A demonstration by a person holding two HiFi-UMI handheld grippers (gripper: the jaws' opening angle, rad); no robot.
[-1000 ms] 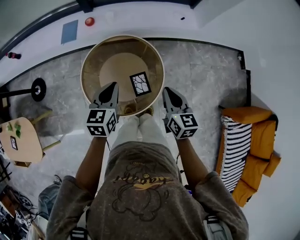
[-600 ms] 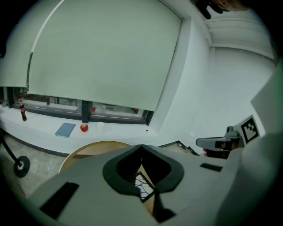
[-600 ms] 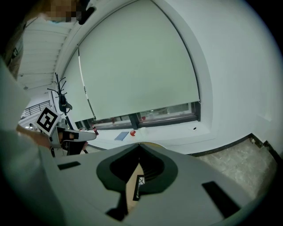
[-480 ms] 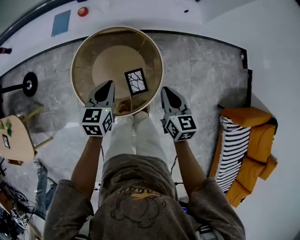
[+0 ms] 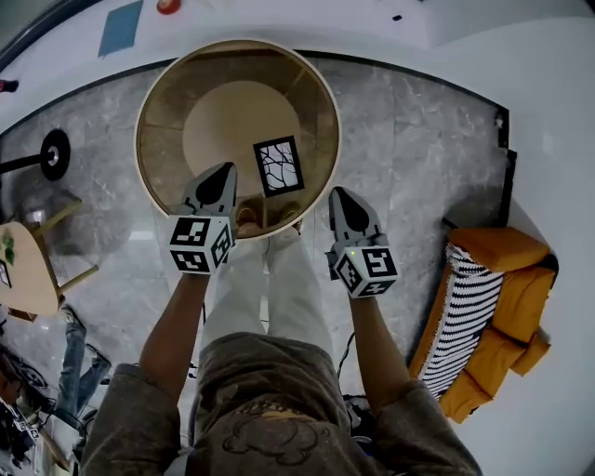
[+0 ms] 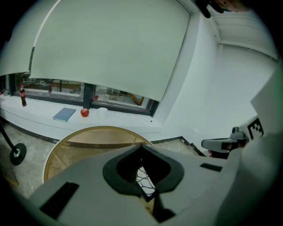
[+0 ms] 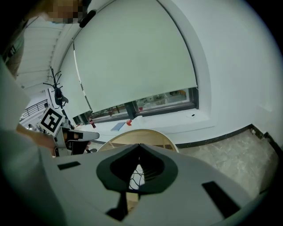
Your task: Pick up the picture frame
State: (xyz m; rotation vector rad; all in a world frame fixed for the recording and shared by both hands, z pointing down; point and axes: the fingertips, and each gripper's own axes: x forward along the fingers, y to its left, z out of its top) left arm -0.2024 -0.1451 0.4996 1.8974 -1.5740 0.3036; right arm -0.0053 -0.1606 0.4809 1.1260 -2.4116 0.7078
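Both grippers are held out ahead of the person, left gripper (image 5: pixel 221 175) and right gripper (image 5: pixel 340 197), each with jaws closed tip to tip and nothing between them. Just past them, between their tips, the black picture frame (image 5: pixel 279 166) sits on the round wooden table (image 5: pixel 140 138), toward its near side, touched by neither gripper. Beyond the table, a blue book (image 5: pixel 119 26) and a red round object (image 5: pixel 168 6) rest on the white window ledge.
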